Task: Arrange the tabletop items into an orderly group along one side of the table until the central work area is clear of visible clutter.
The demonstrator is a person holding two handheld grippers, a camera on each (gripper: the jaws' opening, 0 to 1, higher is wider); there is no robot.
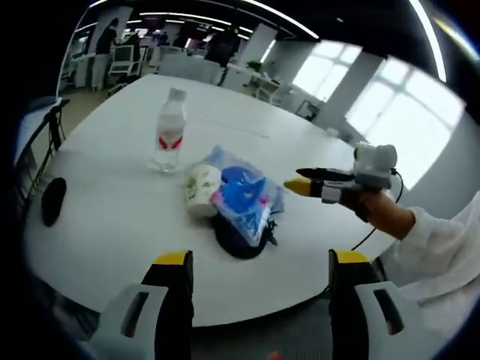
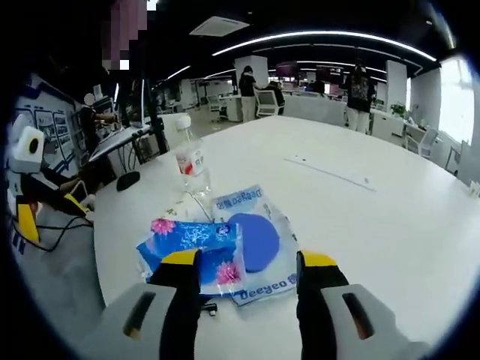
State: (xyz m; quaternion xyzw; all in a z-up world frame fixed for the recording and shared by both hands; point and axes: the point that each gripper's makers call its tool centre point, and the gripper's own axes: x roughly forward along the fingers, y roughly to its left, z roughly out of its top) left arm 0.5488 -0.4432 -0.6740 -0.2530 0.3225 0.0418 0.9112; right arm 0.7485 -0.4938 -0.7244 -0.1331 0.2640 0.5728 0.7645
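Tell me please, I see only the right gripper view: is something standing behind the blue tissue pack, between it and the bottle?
Observer: Yes. In the left gripper view a white paper cup with a green print stands between the water bottle and the blue tissue pack, right against the pack.
Operator: And does something lie under the packs?
Observer: A black object lies under them. Its rounded edge sticks out on the side toward the left gripper. I cannot tell what it is.
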